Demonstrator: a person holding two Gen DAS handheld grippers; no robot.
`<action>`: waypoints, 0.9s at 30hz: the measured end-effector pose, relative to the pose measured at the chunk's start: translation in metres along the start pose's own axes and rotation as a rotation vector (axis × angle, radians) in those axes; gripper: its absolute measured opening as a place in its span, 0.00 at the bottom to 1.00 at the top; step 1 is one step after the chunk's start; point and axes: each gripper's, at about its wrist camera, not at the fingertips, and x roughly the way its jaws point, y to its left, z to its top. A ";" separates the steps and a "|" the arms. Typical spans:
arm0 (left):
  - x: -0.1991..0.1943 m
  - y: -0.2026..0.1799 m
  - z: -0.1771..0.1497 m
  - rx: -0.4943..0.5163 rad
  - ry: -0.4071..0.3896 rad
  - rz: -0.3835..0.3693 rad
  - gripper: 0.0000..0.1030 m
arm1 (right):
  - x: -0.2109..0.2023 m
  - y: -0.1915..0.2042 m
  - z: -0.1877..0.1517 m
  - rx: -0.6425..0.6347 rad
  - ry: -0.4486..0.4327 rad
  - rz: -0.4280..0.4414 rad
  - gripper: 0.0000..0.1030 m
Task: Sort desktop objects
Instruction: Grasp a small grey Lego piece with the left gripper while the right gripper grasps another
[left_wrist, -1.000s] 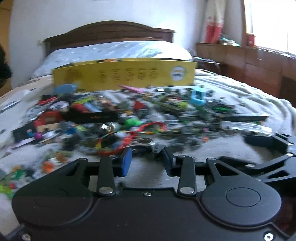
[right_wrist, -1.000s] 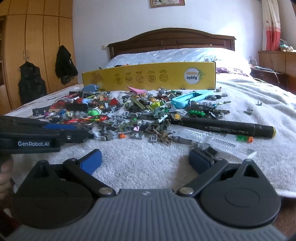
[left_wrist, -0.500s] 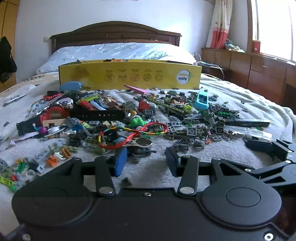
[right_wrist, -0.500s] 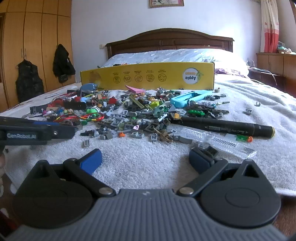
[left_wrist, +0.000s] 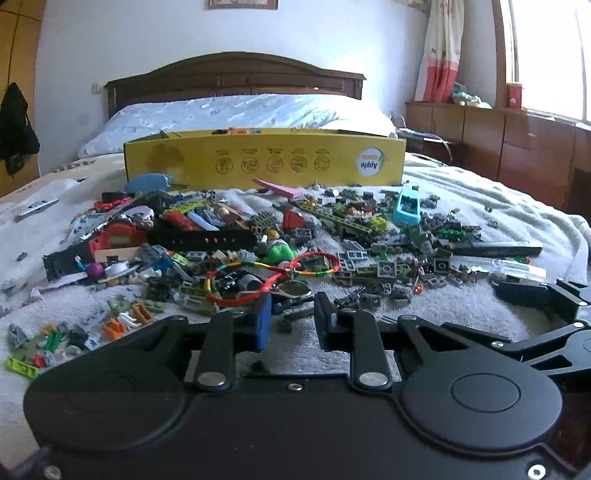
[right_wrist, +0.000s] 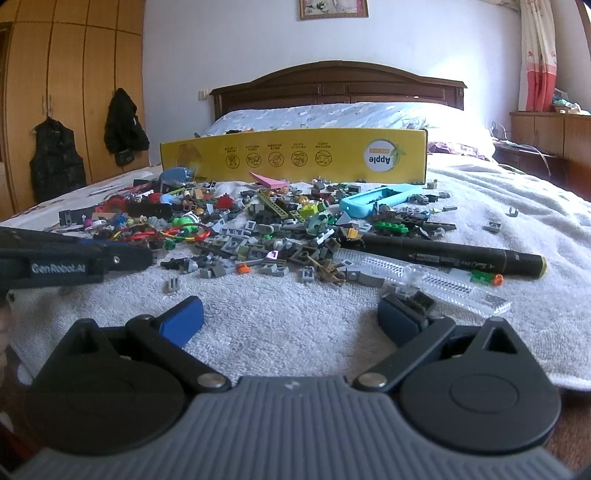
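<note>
Heaped across the bed's middle: small toy bricks (right_wrist: 258, 247), red braided cord (left_wrist: 273, 273), black marker (right_wrist: 450, 254) lying flat toward the right edge.

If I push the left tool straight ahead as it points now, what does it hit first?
Probably the red cord bracelet and the small dark pieces beside it at the pile's near edge, just beyond the open left tool. Depth is uncertain in this fisheye view.

We cannot read the black marker's (right_wrist: 450, 254) label; the left gripper (right_wrist: 74, 258) is cut off at the left edge, and far pile pieces (left_wrist: 351, 206) are too small to name.
</note>
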 end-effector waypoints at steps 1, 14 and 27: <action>-0.002 0.001 0.001 -0.002 -0.004 0.001 0.23 | -0.001 0.000 0.001 0.001 0.003 0.001 1.00; -0.008 0.022 0.004 -0.057 -0.019 0.031 0.23 | -0.001 0.031 0.009 0.067 -0.033 0.135 0.63; -0.007 0.033 0.003 -0.093 -0.017 0.041 0.23 | 0.013 0.072 0.004 -0.128 -0.023 0.170 0.08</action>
